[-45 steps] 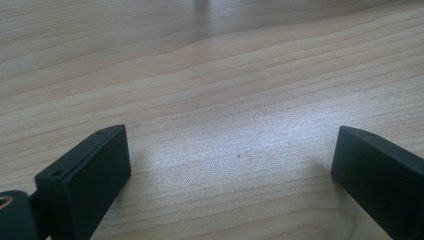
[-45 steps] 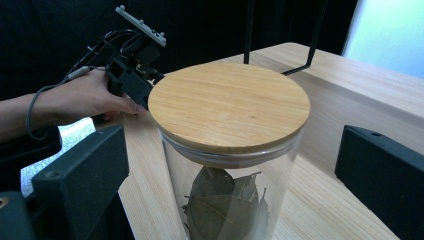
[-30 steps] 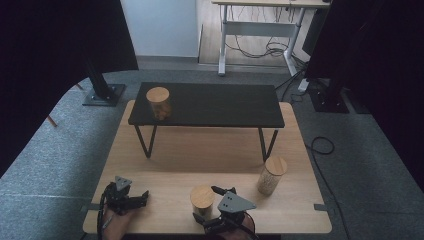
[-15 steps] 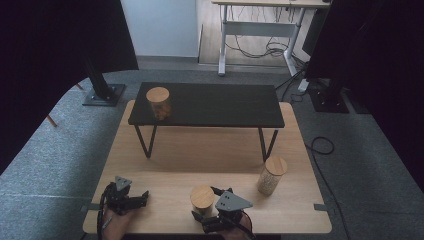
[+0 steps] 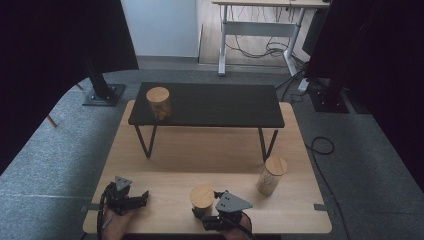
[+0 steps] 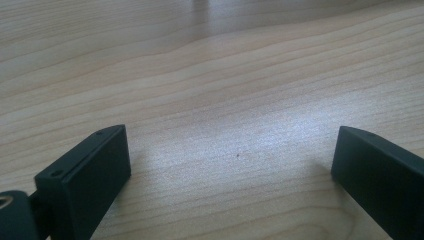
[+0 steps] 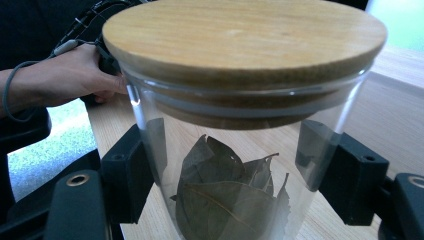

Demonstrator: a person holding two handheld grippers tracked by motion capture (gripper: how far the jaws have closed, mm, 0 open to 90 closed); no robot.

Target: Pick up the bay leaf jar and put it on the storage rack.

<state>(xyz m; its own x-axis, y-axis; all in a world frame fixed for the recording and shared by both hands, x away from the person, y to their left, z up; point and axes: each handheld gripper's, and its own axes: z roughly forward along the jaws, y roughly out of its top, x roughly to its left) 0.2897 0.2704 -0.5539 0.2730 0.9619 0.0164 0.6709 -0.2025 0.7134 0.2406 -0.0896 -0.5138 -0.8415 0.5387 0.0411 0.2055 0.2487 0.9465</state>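
Black hand-held gripper [image 5: 202,216], grey plate

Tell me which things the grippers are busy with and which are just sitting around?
Busy with:
- right gripper, jaws on either side of the bay-leaf jar
- bay-leaf jar with a wooden lid

Just sitting around:
- left gripper, jaws open over bare wooden table
- jar on the black shelf
- jar by the shelf's right leg
- black shelf

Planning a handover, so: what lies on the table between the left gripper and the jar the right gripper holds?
Nothing: in the high view only bare wooden table separates the left gripper from the lidded jar.
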